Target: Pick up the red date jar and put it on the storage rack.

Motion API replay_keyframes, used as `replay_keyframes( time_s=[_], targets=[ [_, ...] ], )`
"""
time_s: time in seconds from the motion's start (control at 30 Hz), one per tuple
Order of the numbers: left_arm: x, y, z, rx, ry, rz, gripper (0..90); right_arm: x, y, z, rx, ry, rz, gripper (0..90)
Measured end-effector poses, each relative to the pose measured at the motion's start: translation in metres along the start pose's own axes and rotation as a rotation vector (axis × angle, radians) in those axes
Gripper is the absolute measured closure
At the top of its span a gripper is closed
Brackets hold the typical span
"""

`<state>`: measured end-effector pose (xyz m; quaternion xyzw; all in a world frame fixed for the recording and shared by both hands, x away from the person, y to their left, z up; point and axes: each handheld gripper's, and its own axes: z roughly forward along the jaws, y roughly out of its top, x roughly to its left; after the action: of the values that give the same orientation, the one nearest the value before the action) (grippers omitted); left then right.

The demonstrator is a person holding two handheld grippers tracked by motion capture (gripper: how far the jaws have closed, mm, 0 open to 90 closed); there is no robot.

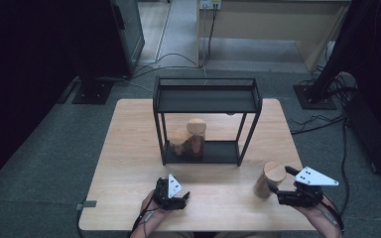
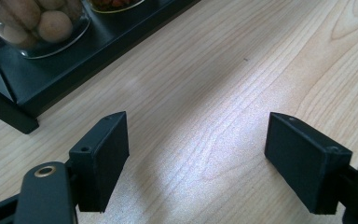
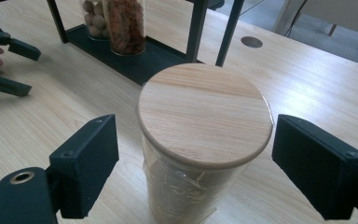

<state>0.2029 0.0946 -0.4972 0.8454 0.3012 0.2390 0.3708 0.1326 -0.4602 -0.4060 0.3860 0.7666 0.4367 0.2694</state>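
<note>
Both jaws of the right gripper [image 3: 193, 172] stand apart, flanking the wooden-lidded jar [image 3: 204, 112] without touching it.

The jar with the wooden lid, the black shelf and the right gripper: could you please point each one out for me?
jar [image 3: 204, 108], right gripper view, middle of its wooden lid.
black shelf [image 1: 206, 100], high view, its top tray.
right gripper [image 3: 193, 170], right gripper view, midway between its fingers.
</note>
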Motion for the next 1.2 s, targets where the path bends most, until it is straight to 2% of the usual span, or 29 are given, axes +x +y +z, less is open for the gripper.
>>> replay_keyframes(
  time_s=[0.33,0.87,1.2],
  targets=[
    [0.0,0.0,0.0,0.0,0.0,-0.001,21.7,0.0,-0.001,0.009,0.015,0.0,0.009,13.9],
    [0.0,0.0,0.0,-0.001,0.0,-0.001,21.7,-0.001,-0.012,0.028,-0.001,-0.009,0.05,14.3],
    [0.0,0.0,0.0,0.0,0.0,-0.001,21.7,-0.002,-0.016,0.036,-0.003,-0.001,0.07,22.0]
  ],
)
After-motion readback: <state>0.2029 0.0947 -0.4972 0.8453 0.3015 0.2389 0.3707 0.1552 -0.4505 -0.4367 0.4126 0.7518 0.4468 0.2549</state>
